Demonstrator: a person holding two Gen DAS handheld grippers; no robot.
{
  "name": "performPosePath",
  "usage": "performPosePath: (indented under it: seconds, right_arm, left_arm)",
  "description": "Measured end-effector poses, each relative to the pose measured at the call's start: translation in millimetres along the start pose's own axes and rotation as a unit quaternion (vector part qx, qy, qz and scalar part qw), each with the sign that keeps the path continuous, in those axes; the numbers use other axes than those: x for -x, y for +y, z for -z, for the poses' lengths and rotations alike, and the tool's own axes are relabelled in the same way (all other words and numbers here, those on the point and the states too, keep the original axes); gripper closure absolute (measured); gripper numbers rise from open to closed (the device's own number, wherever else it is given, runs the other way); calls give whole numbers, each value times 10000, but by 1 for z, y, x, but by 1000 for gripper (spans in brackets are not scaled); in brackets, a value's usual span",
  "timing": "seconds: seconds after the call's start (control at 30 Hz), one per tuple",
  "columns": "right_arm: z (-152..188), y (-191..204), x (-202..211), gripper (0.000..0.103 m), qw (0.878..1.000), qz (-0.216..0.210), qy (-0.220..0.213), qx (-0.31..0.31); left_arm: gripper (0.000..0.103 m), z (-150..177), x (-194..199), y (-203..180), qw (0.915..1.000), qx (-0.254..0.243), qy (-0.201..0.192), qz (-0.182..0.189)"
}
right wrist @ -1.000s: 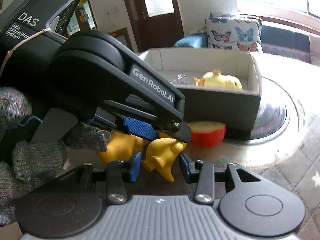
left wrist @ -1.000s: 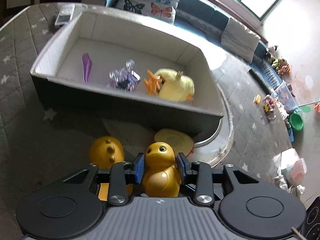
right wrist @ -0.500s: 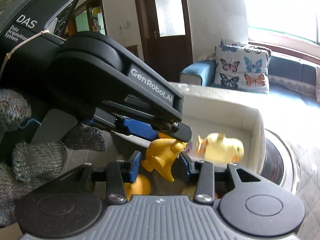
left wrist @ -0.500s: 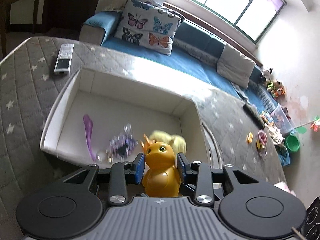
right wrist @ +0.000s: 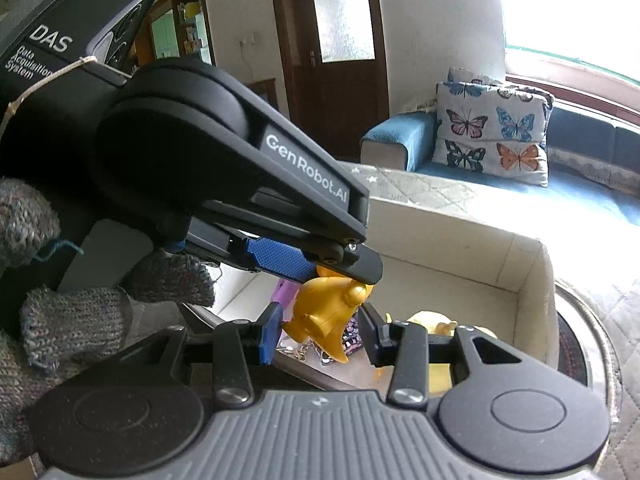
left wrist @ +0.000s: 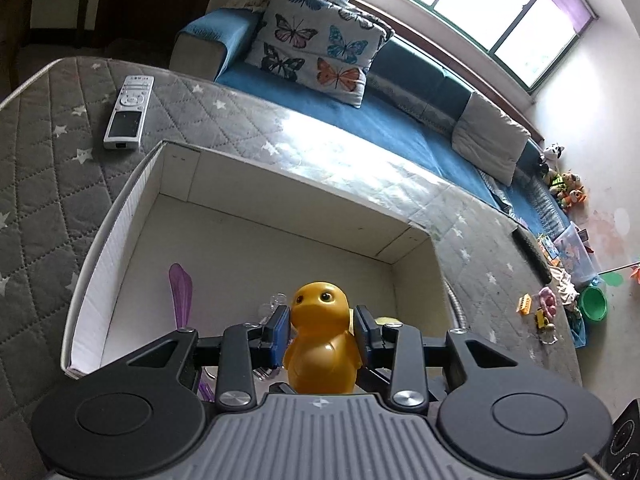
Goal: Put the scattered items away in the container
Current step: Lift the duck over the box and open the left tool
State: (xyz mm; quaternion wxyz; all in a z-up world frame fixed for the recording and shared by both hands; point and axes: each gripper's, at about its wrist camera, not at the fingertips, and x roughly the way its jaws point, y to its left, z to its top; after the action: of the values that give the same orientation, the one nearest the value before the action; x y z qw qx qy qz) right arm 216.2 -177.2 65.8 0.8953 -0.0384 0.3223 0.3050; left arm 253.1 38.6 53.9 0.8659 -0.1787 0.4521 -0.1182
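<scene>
My left gripper (left wrist: 321, 328) is shut on a golden chick toy (left wrist: 320, 344) and holds it above the near part of the white cardboard box (left wrist: 132, 216). A purple feather-like piece (left wrist: 180, 296) and a clear trinket (left wrist: 276, 302) lie in the box. In the right wrist view the left gripper (right wrist: 344, 276) reaches across from the left. The same chick (right wrist: 328, 316) hangs from it between my right gripper's (right wrist: 320, 332) fingers, which stand apart and do not press it. A yellow plush duck (right wrist: 436, 320) lies in the box (right wrist: 532, 292).
A white remote (left wrist: 128, 112) lies on the grey quilted table cover beyond the box. A blue sofa with a butterfly cushion (left wrist: 316, 52) stands behind. Toys and a green bowl (left wrist: 594, 304) lie on the floor at right. A round metal plate (right wrist: 592, 356) sits under the box's right end.
Both grippers have risen and moved forward over the box, the left one carrying the golden chick. The second golden toy and the apple-like piece by the box have dropped out of view.
</scene>
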Motion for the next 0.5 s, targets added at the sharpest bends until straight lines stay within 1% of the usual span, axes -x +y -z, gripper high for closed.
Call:
performPosePath:
  seconds: [0.27, 0.5]
  right_arm:
    - [2, -6, -17, 61, 9998, -24, 170, -64]
    - [6, -7, -19, 60, 9997, -19, 203, -116]
  left_arm:
    - [66, 0, -15, 8, 9999, 66, 142, -25]
    - [65, 2, -19, 11, 9998, 75, 170, -123]
